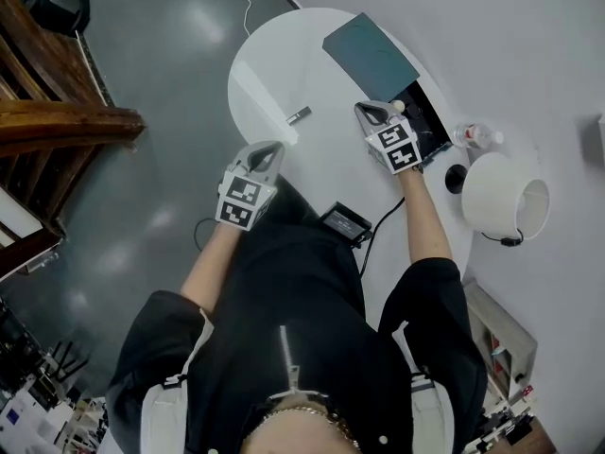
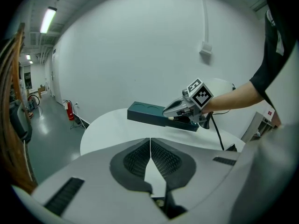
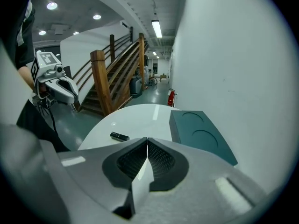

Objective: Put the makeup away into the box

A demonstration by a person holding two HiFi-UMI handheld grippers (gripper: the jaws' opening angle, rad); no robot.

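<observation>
A teal box (image 1: 427, 121) stands open on the round white table (image 1: 274, 74), with its flat teal lid (image 1: 369, 50) lying just beyond it. A small dark lipstick tube (image 1: 299, 114) lies alone near the table's middle and shows as the lipstick tube (image 3: 119, 136) in the right gripper view. My right gripper (image 1: 374, 111) hovers at the box's near edge, shut with nothing between its jaws, beside the lid (image 3: 201, 134). My left gripper (image 1: 271, 148) hangs over the table's near edge, also shut and empty. From there I see the box (image 2: 145, 114) and the right gripper (image 2: 174, 110).
A white lamp shade (image 1: 506, 197) and a small clear bottle (image 1: 475, 135) stand at the table's right. A black device (image 1: 345, 222) with a cable lies at the near edge. Wooden stairs (image 1: 57, 121) rise at the left over a grey floor.
</observation>
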